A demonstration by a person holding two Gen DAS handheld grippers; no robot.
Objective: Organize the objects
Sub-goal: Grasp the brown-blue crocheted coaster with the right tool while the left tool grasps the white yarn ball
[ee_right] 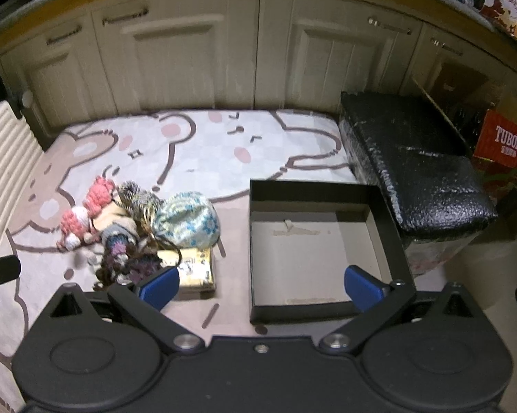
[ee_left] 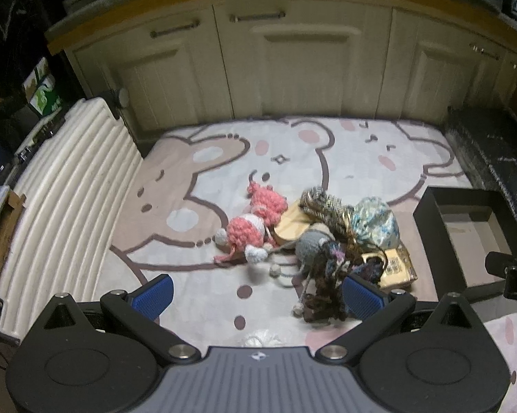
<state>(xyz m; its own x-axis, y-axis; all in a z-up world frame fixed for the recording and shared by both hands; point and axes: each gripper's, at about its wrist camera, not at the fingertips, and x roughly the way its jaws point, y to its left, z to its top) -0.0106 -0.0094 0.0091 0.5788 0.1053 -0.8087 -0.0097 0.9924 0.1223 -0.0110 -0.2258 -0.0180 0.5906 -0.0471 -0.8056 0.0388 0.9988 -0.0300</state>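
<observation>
A heap of soft things lies on the cartoon rug [ee_left: 224,158]: a pink and white crochet doll [ee_left: 255,223], a grey knitted piece [ee_left: 310,244], a dark fuzzy scarf [ee_left: 330,285], a blue-green patterned pouch [ee_left: 375,223] and a flat gold box [ee_left: 396,268]. An empty black open box [ee_right: 313,251] stands to the right of the heap. My left gripper [ee_left: 258,292] is open, above the rug in front of the heap. My right gripper [ee_right: 262,285] is open, low over the near edge of the black box. The heap shows at left in the right wrist view [ee_right: 138,230].
Cream cabinet doors [ee_left: 293,65] close off the back. A ribbed white case [ee_left: 62,206] lies along the left. A black foil-wrapped block [ee_right: 417,172] sits right of the black box, with a red Tuborg carton [ee_right: 506,144] behind it.
</observation>
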